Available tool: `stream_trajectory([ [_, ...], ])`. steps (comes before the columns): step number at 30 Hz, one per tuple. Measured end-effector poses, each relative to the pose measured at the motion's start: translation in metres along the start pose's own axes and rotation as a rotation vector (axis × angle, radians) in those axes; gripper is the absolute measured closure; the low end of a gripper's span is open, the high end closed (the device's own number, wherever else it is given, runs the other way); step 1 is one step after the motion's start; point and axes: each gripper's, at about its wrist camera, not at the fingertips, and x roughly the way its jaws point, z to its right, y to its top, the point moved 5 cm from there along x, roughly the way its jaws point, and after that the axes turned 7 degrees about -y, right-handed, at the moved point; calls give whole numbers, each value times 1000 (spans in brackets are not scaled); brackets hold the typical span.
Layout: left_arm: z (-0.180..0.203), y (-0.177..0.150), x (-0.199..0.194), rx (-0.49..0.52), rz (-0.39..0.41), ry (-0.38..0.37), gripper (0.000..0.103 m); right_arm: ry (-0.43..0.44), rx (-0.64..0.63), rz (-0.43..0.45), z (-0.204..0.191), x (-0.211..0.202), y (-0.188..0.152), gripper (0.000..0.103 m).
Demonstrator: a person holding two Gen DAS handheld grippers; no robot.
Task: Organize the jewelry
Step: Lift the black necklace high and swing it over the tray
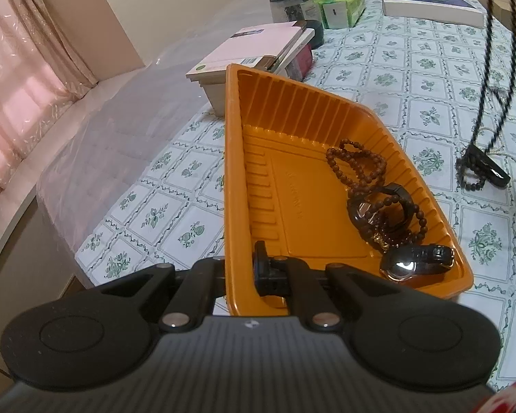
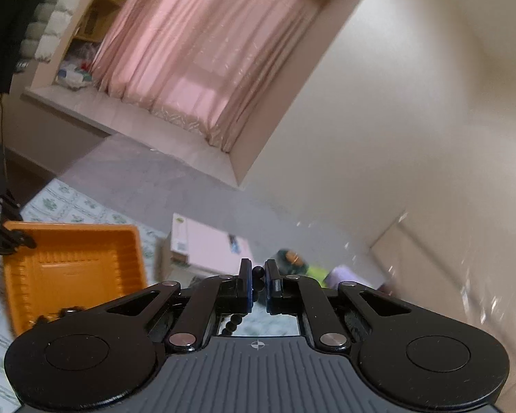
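Clamped on the near wall of the orange plastic tray (image 1: 254, 158), the left hand-held gripper (image 1: 247, 275) had its jaws nearly shut, one finger outside the rim and the other inside, so the tray tilted up off the desk (image 1: 175, 189) with its floral cloth. Just ahead and to the right of those fingers, on the tray floor, lay a silver-faced wristwatch (image 1: 409, 263), a dark watch (image 1: 378, 213) and a brown bead strand (image 1: 361, 172) tangled over it; a small gold charm sat among the beads, too small to make out. Well off to the right of the tray, a black bead necklace (image 1: 498, 69) hung down from above the frame, its upper end cut off, its lower loops bunched with a dark band (image 1: 488, 168) at the desk; whether they touched the cloth could not be told. Beyond the tray stood a pink-topped box (image 1: 251, 55), a jar and tissue packs.

In the right wrist view, the right hand-held gripper (image 2: 258, 272) was almost closed on a black bead (image 2: 258, 270) of that necklace, with more beads dangling under its fingers. Its view was rolled and blurred: the tray showed at lower left, the left tool gripping its rim, and the pink curtain (image 2: 189, 51) filled the upper part.
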Motion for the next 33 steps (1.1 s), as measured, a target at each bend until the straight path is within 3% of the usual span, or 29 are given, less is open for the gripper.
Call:
stream_trajectory([
  [11,-1,-1,1,1,2,-6,99,-31,-146,88,6,22,54,96],
  [22,-1,0,0,-1,9,-13,99,-24,-192,180,-5,46,109,96],
  [33,-2,-2,1,-11,17,-19,99,35,-224,178,-38,85,120,96],
])
